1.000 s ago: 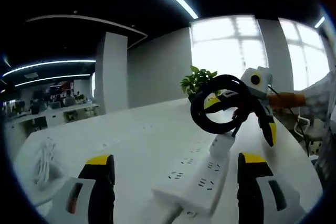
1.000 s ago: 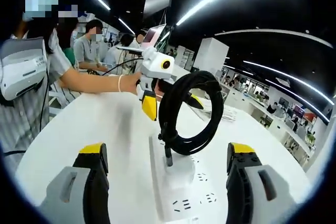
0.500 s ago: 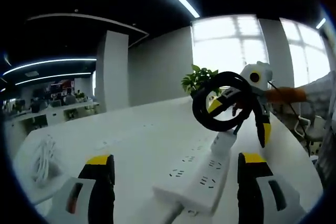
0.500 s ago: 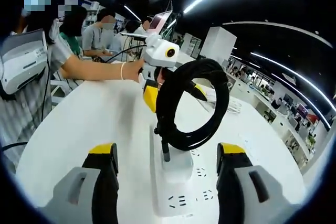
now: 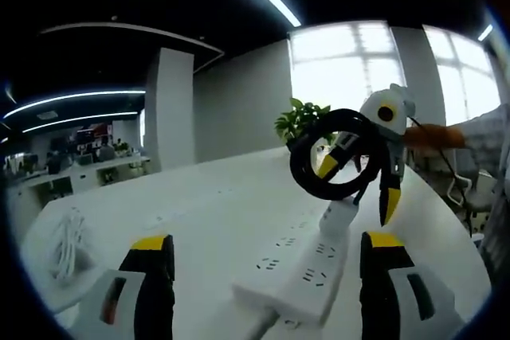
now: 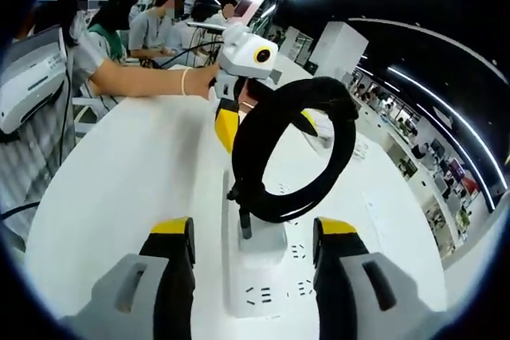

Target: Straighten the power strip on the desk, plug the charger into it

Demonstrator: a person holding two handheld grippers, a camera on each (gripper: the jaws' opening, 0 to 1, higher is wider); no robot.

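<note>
1. Left gripper (image 5: 267,256): my jaws stand wide apart and hold nothing. The near end of the power strip (image 5: 301,270) lies on the desk (image 5: 183,212) between them, just ahead of the tips.

2. Right gripper (image 6: 253,238): my jaws are parted with nothing between the pads. The other end of the power strip (image 6: 259,272) lies between them, close in front. In the left gripper view this right gripper (image 5: 356,182) hangs past the far end of the strip with its yellow tips spread, astride the cable coil.

3. Charger (image 6: 261,244): a white block stands upright on the strip just beyond my right tips, and I judge it seated in a socket or very nearly so. How deep the pins sit I cannot tell.

4. Cable coil (image 6: 296,161): a black loop rises from the top of the charger and stands between my right gripper and the left gripper (image 6: 231,125) opposite. It looks top-heavy.

5. Step in hand, as I judge it: confirm the plug is fully home. I would use the left gripper to hold the near end of the strip so it does not skate on the smooth desk, then press straight down on the charger body, never on the coil.

6. Farther off to the left of my left gripper, a white cable bundle (image 5: 68,246) lies well clear.
</note>
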